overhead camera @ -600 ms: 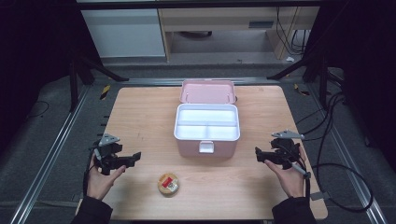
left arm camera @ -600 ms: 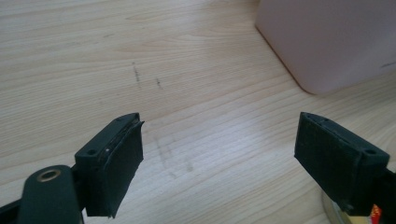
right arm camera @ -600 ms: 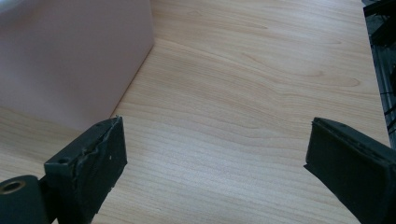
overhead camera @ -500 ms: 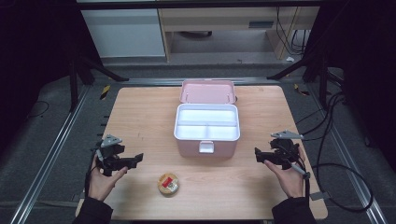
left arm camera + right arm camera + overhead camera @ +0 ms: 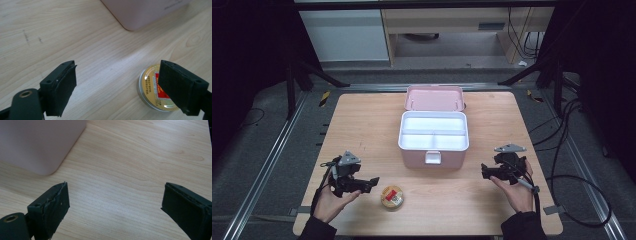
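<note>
Tin (image 5: 392, 197), small, round and gold with a red label, lies flat on the tabletop (image 5: 362, 125) near the front edge, just right of the left tool (image 5: 373, 183) and in front of the box (image 5: 433, 138). That pink box stands open in the middle of the tabletop, lid tipped back, its white tray showing compartments. The left tool (image 5: 117, 87) is spread wide and holds nothing; in its own view the tin (image 5: 155, 91) sits low beside one jaw, partly hidden by it, with bare wood between the jaws. The right tool (image 5: 482, 171) rests off the box's front right corner, jaws likewise spread wide on nothing, and touches neither box nor tin. Compared with half a second ago, the left tool has edged slightly closer to the tin; the right tool, box and tin lie as before.
</note>
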